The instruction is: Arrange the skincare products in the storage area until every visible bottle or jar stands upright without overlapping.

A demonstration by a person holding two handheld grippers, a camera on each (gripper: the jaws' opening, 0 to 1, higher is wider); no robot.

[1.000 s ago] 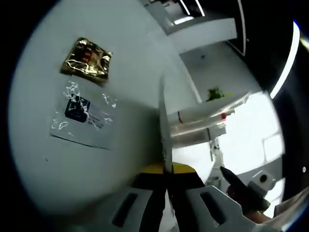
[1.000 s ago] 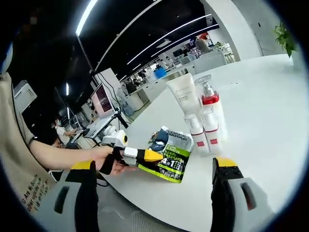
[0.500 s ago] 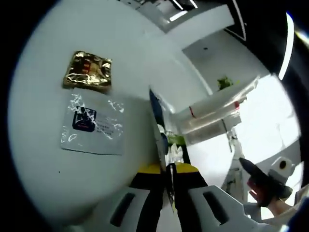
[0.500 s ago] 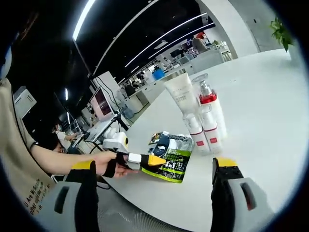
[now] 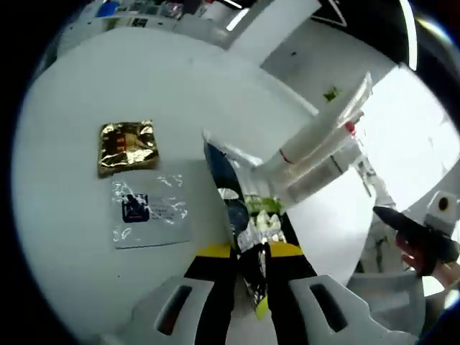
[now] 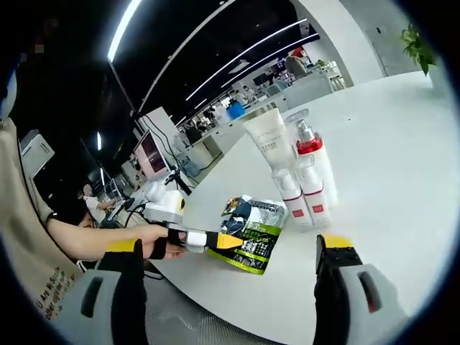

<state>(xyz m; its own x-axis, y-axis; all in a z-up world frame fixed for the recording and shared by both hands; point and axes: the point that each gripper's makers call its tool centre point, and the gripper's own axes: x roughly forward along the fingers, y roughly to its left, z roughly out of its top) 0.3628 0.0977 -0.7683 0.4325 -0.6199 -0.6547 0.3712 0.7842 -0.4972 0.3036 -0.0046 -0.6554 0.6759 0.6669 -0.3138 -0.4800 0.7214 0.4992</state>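
The green and blue pouch (image 6: 251, 233) is a crinkled foil packet with white lettering, pinched at its near edge by the left gripper (image 6: 219, 241) — its yellow-tipped jaws are closed on the pouch, which is tilted up off the white table (image 6: 402, 151). In the left gripper view the same pouch (image 5: 248, 215) rises edge-on between the jaws of the left gripper (image 5: 251, 262). Just beyond it stands a tight cluster: a white tube (image 6: 267, 136) standing on its cap, a tall pump bottle (image 6: 313, 167) with a red collar, and two small white bottles (image 6: 295, 201) with red labels, all upright and touching or nearly so. To the left in the left gripper view, a gold foil sachet (image 5: 127, 146) and a clear sachet with a dark label (image 5: 149, 210) lie flat, near each other.

The right gripper (image 6: 226, 284) hangs over the near table edge, its jaws wide apart and holding nothing. Behind is a dim open office with strip lights (image 6: 215, 68), monitors and a plant (image 6: 420, 47).

Compared with a second ago, the pouch is lifted and turned more face-on in the left gripper view.
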